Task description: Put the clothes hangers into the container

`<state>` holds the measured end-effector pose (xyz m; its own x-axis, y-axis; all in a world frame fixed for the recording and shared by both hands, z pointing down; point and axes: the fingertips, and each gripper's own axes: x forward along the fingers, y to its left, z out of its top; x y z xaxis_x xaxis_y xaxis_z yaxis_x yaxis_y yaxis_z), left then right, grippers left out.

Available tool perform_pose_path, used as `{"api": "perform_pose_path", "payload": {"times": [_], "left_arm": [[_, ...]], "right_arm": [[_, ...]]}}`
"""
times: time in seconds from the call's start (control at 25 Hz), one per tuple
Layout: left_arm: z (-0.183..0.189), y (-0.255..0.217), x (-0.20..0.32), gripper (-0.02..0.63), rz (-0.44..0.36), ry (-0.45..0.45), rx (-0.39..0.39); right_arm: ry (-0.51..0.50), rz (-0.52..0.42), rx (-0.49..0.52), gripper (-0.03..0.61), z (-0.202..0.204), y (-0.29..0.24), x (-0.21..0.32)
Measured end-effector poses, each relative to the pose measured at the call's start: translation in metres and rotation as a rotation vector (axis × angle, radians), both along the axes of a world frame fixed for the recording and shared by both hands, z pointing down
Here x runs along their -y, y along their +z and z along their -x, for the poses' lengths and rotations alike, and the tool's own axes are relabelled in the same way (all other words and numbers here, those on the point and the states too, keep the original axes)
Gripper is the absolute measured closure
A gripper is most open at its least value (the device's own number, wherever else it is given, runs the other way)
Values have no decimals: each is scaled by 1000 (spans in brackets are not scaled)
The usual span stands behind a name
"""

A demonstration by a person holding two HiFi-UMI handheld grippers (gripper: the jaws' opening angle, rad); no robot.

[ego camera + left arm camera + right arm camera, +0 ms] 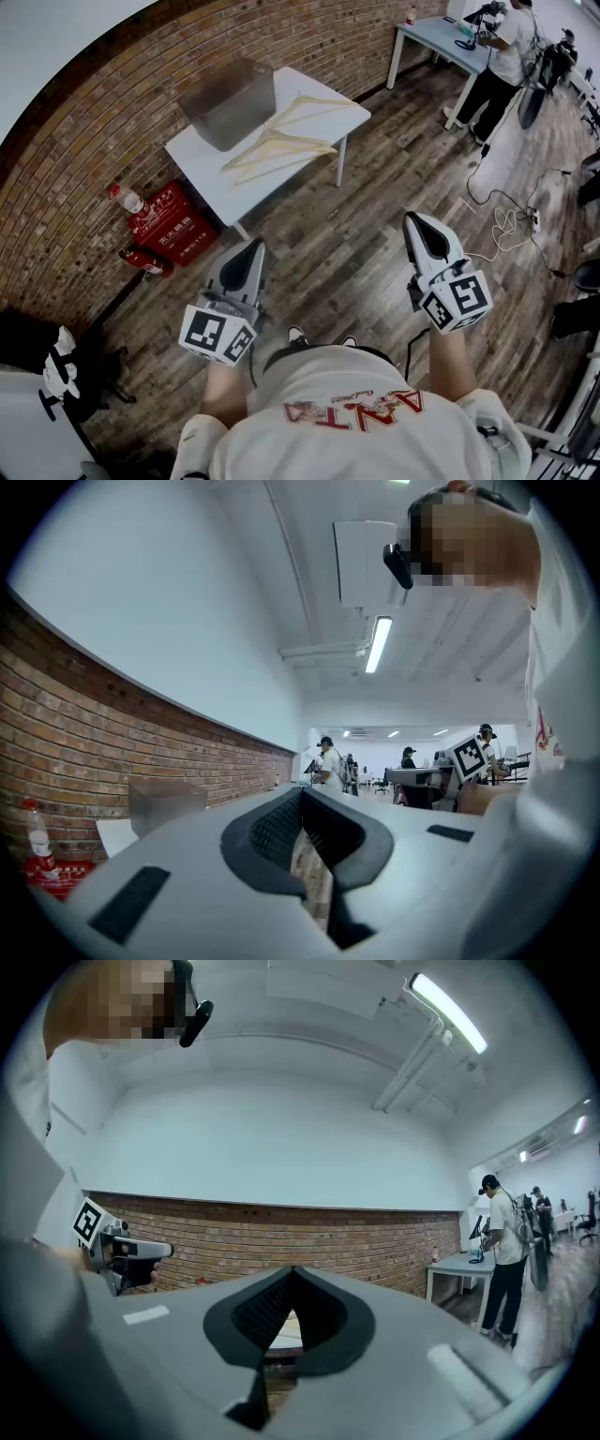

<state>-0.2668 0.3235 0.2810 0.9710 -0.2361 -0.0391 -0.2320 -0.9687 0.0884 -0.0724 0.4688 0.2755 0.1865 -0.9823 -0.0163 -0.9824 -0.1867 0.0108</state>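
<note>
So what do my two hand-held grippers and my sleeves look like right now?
The left hand-held gripper and right hand-held gripper each have a pale grey tapered shell with black ribbed pads. Each carries a white cube with black square markers. The person wears a white short-sleeved T-shirt with red print.

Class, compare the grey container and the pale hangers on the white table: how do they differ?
The container is grey and boxy; the hangers are pale and thin. The container stands upright; the hangers lie flat beside it. Both rest on the white table.
</note>
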Motion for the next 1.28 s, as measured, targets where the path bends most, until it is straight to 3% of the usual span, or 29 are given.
{"api": "perform_pose_path", "payload": {"times": [0.44, 0.72, 1.28], "left_arm": [[0, 8, 17, 604, 19, 12, 14], [3, 16, 32, 604, 38, 19, 16], [22, 40, 100, 604, 69, 48, 1]], "right_arm": [[11, 24, 25, 578, 0, 12, 16], [-44, -43, 52, 577, 13, 7, 26], [-49, 62, -24, 577, 38, 33, 94]]}}
